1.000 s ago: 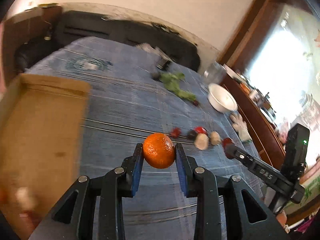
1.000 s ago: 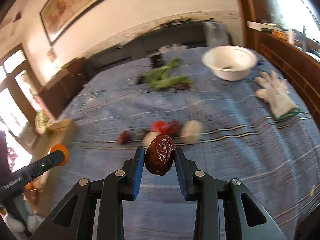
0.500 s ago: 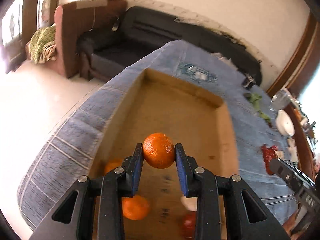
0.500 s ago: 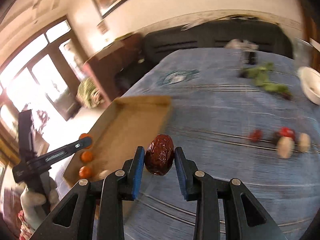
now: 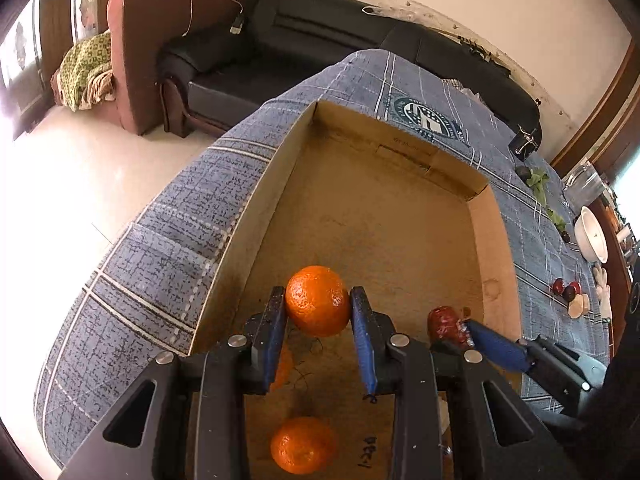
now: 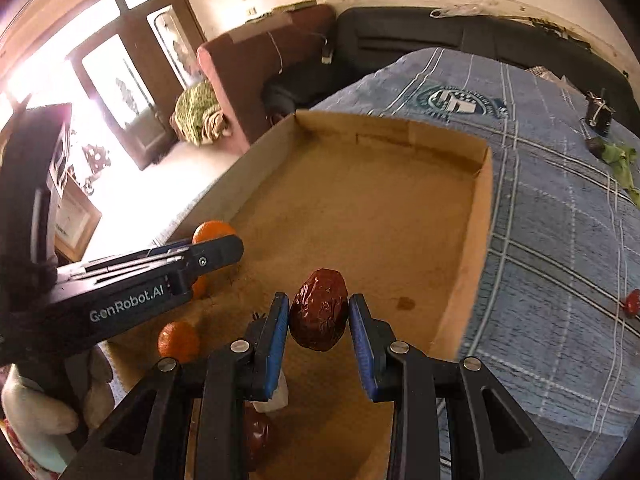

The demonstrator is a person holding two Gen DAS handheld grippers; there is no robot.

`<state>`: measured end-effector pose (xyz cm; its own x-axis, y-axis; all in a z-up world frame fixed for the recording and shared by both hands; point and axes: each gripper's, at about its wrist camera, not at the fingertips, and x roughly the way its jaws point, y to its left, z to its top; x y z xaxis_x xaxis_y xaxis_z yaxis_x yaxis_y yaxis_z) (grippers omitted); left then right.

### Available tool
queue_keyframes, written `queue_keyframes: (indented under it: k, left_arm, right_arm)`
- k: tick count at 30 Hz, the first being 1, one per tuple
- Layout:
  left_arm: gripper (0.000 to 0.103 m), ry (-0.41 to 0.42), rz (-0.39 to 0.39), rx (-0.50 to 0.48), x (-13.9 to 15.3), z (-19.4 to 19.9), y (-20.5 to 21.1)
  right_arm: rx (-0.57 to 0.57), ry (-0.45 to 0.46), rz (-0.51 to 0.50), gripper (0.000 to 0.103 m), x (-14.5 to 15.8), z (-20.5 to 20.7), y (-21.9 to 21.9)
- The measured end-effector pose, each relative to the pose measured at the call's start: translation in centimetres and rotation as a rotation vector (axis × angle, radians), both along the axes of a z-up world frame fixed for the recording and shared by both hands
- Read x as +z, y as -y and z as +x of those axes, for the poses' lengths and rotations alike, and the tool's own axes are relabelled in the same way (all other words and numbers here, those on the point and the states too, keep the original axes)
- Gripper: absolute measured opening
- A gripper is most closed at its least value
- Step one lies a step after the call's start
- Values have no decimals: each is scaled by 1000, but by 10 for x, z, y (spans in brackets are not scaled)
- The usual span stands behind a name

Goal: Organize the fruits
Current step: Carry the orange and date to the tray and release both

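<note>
Left gripper (image 5: 319, 312) is pinching an orange (image 5: 318, 306) between its blue pads, holding it above the floor of the cardboard box (image 5: 400, 216), near the box's left wall. Right gripper (image 6: 319, 316) is pinching a wrinkled red date (image 6: 319, 314) the same way, also over the box interior, toward the right wall.

In the left wrist view, the right gripper (image 5: 456, 330) is showing at lower right with the date (image 5: 444, 322) at its tip, just beside the left gripper. In the right wrist view, the left gripper (image 6: 216, 246) is reaching in from the left edge, the orange (image 6: 212, 230) partly showing behind its finger.

Already lying in the box: a second orange (image 5: 304, 444) below the left gripper, near the near end. The right wrist view is showing a small orange fruit (image 6: 178, 340) beside the left gripper's body, a pale item (image 6: 276, 396) and a dark red fruit (image 6: 256, 432) under the right gripper; both partly hidden.

The box is sitting on a bench covered with a blue plaid cloth (image 5: 168, 240). Further along the cloth, well apart from the box: a cluster of small red and pale fruits (image 5: 570, 294), a white bowl (image 5: 592, 234), green leaves (image 5: 538, 178).
</note>
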<state>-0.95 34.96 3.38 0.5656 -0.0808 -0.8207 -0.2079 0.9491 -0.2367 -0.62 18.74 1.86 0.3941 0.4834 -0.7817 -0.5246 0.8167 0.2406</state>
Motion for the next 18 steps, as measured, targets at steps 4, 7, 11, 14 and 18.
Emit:
queue_keyframes:
  k: [4, 7, 11, 14, 18]
  left_arm:
    - [31, 8, -21, 5, 0, -2, -3]
    - [31, 10, -21, 1, 1, -3, -3]
    - [37, 26, -38, 12, 8, -12, -5]
    - [42, 71, -35, 33, 24, -25, -6]
    - [60, 134, -51, 50, 48, -48, -5]
  right_arm:
    - [3, 14, -28, 35, -2, -2, -6]
    - [1, 21, -31, 35, -2, -4, -8]
    - [5, 51, -41, 35, 3, -10, -11]
    - [7, 83, -33, 43, 13, -16, -5]
    - [-24, 137, -24, 55, 30, -31, 16]
